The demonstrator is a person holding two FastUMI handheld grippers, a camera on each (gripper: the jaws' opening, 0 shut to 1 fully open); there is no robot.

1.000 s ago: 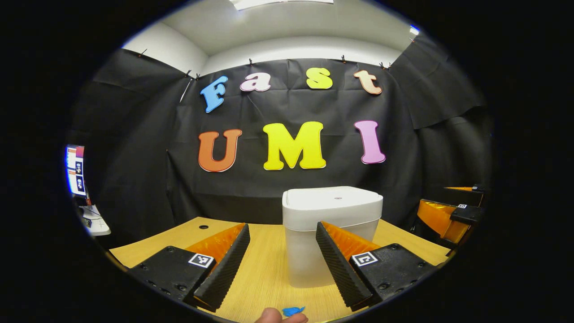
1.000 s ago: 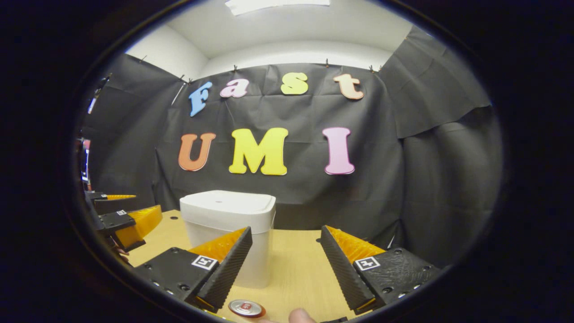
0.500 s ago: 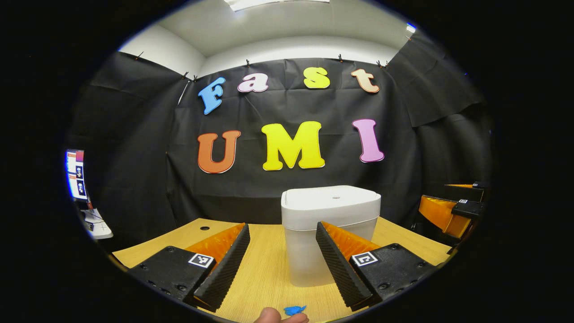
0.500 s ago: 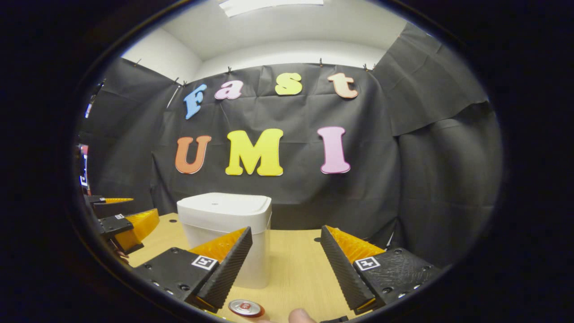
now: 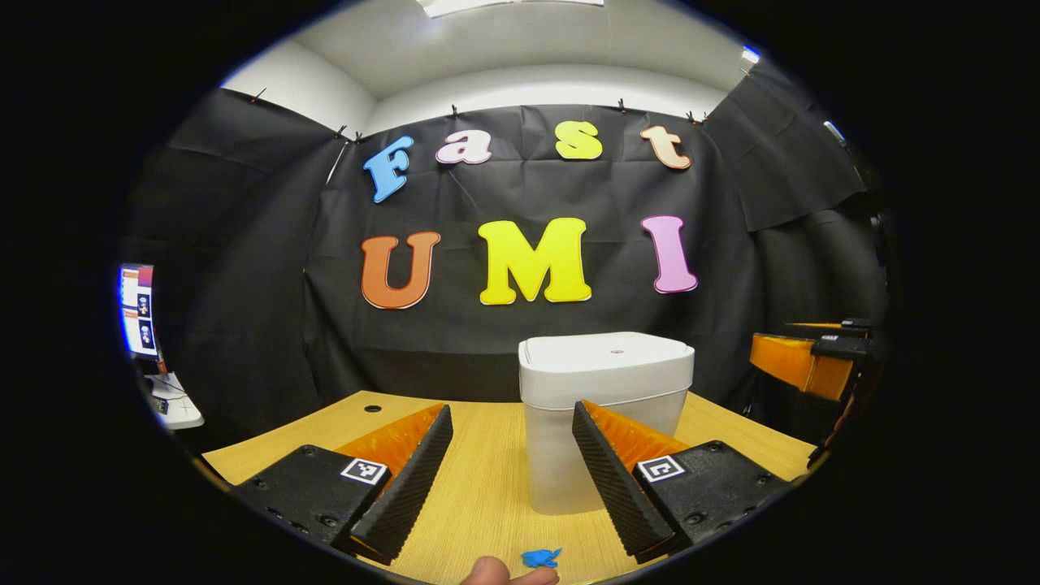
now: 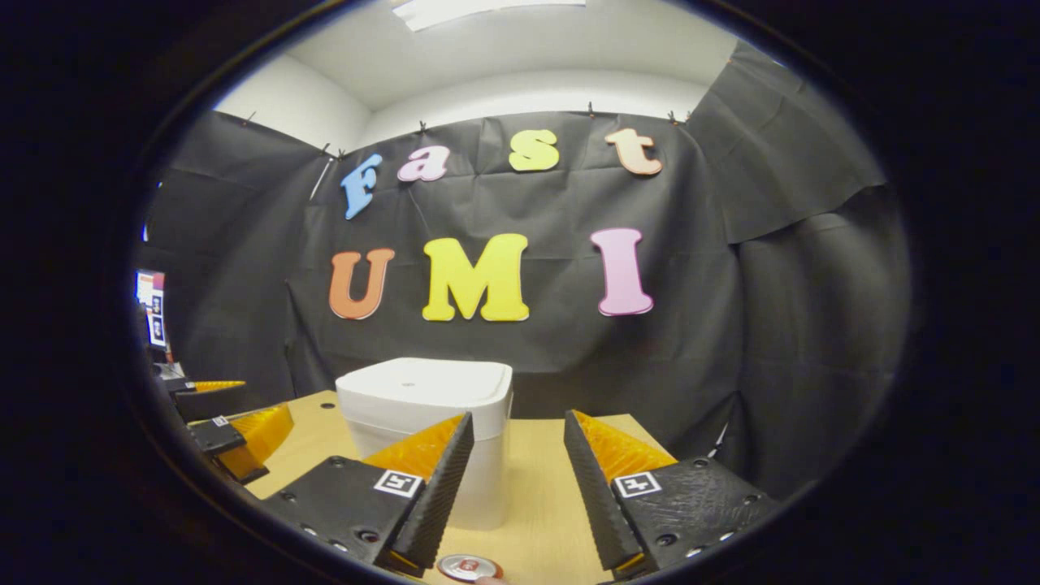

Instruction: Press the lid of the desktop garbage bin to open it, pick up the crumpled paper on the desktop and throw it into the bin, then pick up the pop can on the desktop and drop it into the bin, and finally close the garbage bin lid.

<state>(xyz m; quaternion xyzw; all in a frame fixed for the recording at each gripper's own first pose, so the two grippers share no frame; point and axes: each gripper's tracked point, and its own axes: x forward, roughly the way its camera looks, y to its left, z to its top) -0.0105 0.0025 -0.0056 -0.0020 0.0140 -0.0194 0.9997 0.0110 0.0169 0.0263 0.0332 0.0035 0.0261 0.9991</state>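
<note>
The white desktop bin point(image 5: 605, 406) stands on the wooden desk with its lid shut. My left gripper point(image 5: 512, 422) is open, low over the desk just short of the bin and slightly to its left. A small blue crumpled paper point(image 5: 541, 557) lies on the desk below it, beside a person's fingertip point(image 5: 496, 573). My right gripper point(image 6: 517, 422) is open with a narrower gap, to the right of the bin point(image 6: 426, 406). The top of the pop can point(image 6: 469, 566) shows beneath it. Each gripper appears at the edge of the other's view: the right one point(image 5: 812, 349), the left one point(image 6: 240, 406).
The wooden desk point(image 5: 479, 487) ends at the black cloth wall behind the bin. A cable hole point(image 5: 372, 409) sits at the desk's back left. A lit screen point(image 5: 136, 313) stands off the desk to the left.
My right gripper's fingers have drawn closer together, and that gripper has shifted a little, rising slightly in the left gripper view. The left gripper has barely moved. The bin lid stays shut.
</note>
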